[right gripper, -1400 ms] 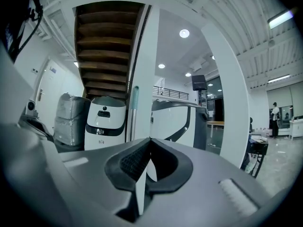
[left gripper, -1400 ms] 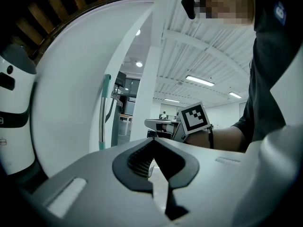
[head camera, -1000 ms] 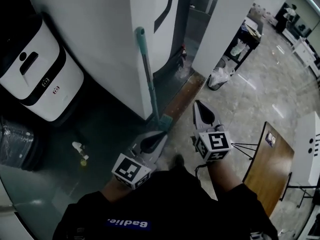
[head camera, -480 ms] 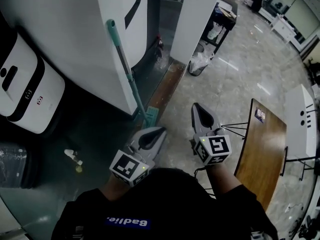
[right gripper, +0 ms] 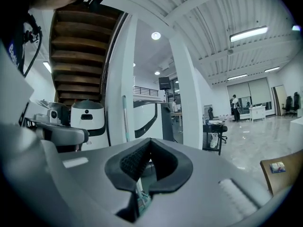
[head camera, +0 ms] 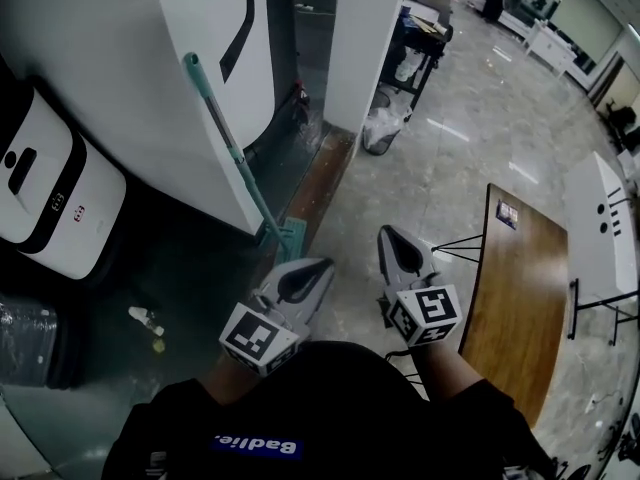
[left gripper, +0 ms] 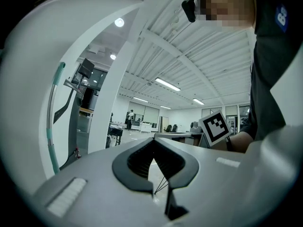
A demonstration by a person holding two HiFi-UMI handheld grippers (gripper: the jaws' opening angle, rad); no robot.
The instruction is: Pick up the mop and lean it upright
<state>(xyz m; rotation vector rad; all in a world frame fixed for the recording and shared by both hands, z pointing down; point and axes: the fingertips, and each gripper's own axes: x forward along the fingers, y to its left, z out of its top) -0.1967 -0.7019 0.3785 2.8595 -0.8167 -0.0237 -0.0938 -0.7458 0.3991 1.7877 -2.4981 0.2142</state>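
The mop stands upright with its teal handle (head camera: 225, 138) leaning on the white wall, and its flat head (head camera: 290, 236) rests on the floor at the wall's foot. My left gripper (head camera: 324, 264) is just right of the mop head and a little nearer to me, shut and empty. Further right over the marble floor, my right gripper (head camera: 384, 234) is also shut with nothing in it. In the left gripper view the mop handle (left gripper: 52, 126) stands at the far left, beyond the left gripper (left gripper: 154, 143). In the right gripper view the mop handle (right gripper: 124, 117) rises behind the right gripper (right gripper: 150, 143).
A white cleaning machine (head camera: 40, 183) stands at the left against the wall, with a small bottle (head camera: 145, 318) on the dark floor nearby. A wooden table (head camera: 520, 288) and a tripod's legs (head camera: 462, 243) are at the right. A cart (head camera: 415, 38) and a bagged bin (head camera: 380, 128) stand beyond the pillar.
Both grippers have drawn back and to the right, away from the mop. The mop keeps leaning on the wall. Both pairs of jaws stay shut.
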